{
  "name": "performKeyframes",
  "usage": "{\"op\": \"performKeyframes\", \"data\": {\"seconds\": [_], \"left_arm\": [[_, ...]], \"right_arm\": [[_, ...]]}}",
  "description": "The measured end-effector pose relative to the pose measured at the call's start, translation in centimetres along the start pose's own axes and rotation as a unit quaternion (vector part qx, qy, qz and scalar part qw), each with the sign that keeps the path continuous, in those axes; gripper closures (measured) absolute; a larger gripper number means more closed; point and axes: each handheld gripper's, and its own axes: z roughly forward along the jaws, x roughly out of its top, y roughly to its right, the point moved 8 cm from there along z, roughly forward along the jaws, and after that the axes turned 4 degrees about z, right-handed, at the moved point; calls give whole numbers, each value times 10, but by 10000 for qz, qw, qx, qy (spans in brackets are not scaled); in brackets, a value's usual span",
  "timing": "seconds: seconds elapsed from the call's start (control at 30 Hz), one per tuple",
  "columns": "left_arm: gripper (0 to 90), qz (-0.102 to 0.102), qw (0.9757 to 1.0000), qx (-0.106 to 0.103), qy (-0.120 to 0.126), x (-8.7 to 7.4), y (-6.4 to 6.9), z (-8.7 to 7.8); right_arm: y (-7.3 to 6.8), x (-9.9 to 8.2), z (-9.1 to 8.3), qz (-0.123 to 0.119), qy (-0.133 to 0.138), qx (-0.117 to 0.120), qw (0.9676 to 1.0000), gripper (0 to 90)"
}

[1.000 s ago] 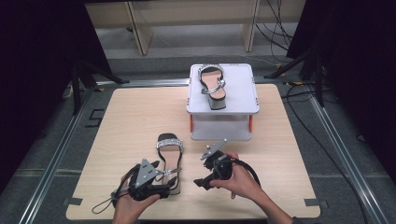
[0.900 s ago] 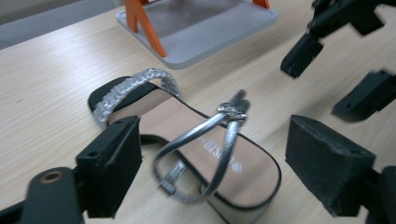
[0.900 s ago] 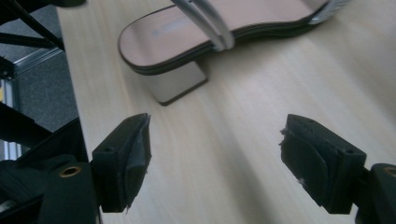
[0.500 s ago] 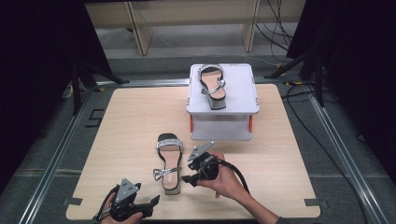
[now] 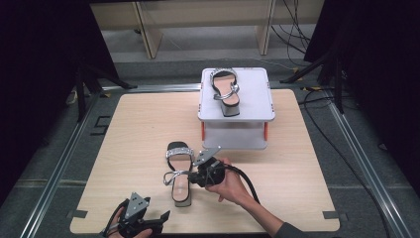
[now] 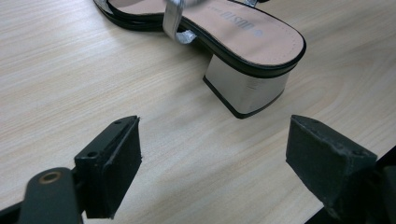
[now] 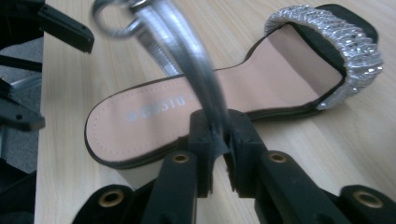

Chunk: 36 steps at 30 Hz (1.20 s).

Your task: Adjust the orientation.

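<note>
The right claw (image 7: 218,140) had just closed, pinching the silver ankle strap (image 7: 187,56) of the sandal (image 5: 179,171), apparently near its base; the left claw (image 6: 212,163) stood spread above the tabletop (image 5: 307,173).

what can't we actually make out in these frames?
- Sandal toe end: cut off by the top edge in the left gripper view.
- Insole lettering: too blurred to read in the right gripper view.
- Ankle strap: smeared, and the right gripper covers its clamped end.
- Second sandal on the white stand: too small for detail in the high view.
</note>
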Motion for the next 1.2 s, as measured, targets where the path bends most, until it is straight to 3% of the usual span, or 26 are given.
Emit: {"op": "performKeyframes", "data": {"seconds": [0.07,0.1,0.13,0.23,0.33,0.43,0.47,0.6,0.63,0.67,0.73,0.87,0.97,1.0,1.03,1.07,1.13,1.17,1.2], "left_arm": [[181,113,9999,21,-90,-1,-1,-1],[183,12,10000,-37,-26,0,1,-1],[183,121,9999,22,-100,-2,-1,-1],[183,119,9999,25,-103,-2,-1,-1],[185,32,10000,-42,2,0,1,-1],[186,152,9999,-4,-69,-1,0,-2],[186,15,10000,-57,64,0,4,-1],[189,96,9999,-22,-38,-2,2,-1],[189,72,9999,-54,-61,-2,3,-2],[189,162,9998,28,-126,-3,1,-2],[189,21,10000,-46,0,-1,4,-1],[194,44,10000,-58,43,-1,5,-1],[193,79,9999,-57,41,0,4,-1],[193,60,10000,-59,42,0,5,-1],[194,186,9998,-26,-92,-3,3,-2],[194,66,9999,-84,-3,-1,6,-2],[194,102,9999,-80,14,-1,6,-2],[194,106,9999,-82,-1,-1,6,-2],[194,256,9996,-11,-146,-3,2,-2]], "right_arm": [[2,-2,-4,-61,-11,-36,10000,824],[4,-3,-7,-11,-2,0,10000,826],[6,-4,-10,-2,28,26,10000,826],[11,-9,-25,38,38,-29,10000,827],[19,-20,-46,135,-15,-91,9999,827],[28,-35,-66,203,-29,-150,9997,828],[32,-40,-73,225,-36,-182,9996,829],[49,-60,-98,329,-4,-419,9986,830],[50,-65,-103,501,-17,-417,9979,831],[55,-69,-106,549,-25,-453,9975,831],[63,-74,-109,535,-55,-580,9969,832],[73,-79,-111,801,-65,-690,9944,833],[78,-79,-111,657,-67,-705,9953,829],[77,-79,-111,732,-99,-681,9949,820],[79,-79,-112,677,-62,-762,9948,804],[81,-80,-115,686,-158,-784,9944,760],[82,-83,-123,898,-311,-845,9919,648],[84,-82,-130,867,-328,-1016,9905,614],[85,-79,-137,836,-307,-1189,9889,570]]}}
